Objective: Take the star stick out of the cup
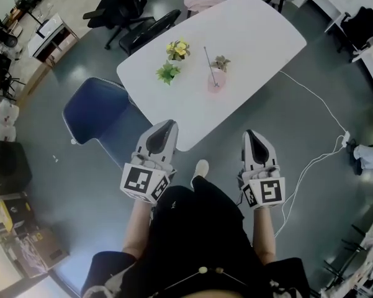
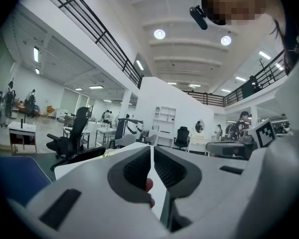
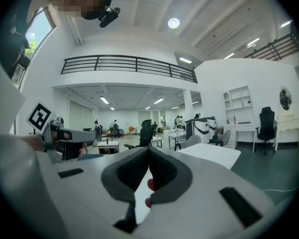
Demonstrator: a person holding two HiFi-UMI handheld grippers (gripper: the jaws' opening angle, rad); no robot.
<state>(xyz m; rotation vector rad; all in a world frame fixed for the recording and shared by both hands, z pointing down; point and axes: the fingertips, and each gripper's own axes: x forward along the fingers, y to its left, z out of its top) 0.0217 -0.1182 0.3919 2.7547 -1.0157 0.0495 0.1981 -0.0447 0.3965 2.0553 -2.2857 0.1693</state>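
Observation:
A pink cup (image 1: 215,81) stands on the white table (image 1: 254,36), toward its near half. A brownish star (image 1: 221,61) pokes up above the cup's rim, and a thin grey stick (image 1: 208,61) leans out of it to the upper left. My left gripper (image 1: 167,124) and right gripper (image 1: 249,133) hover side by side just short of the table's near edge, well away from the cup. Both point at the table. In the left gripper view the left gripper (image 2: 152,147) has its jaws together with nothing held. The right gripper (image 3: 149,148) is likewise shut and empty.
Two small potted plants (image 1: 178,49) (image 1: 167,73) stand left of the cup. A blue chair (image 1: 96,107) sits at the table's left corner, with black office chairs (image 1: 121,8) behind. A white cable (image 1: 316,160) trails over the floor on the right.

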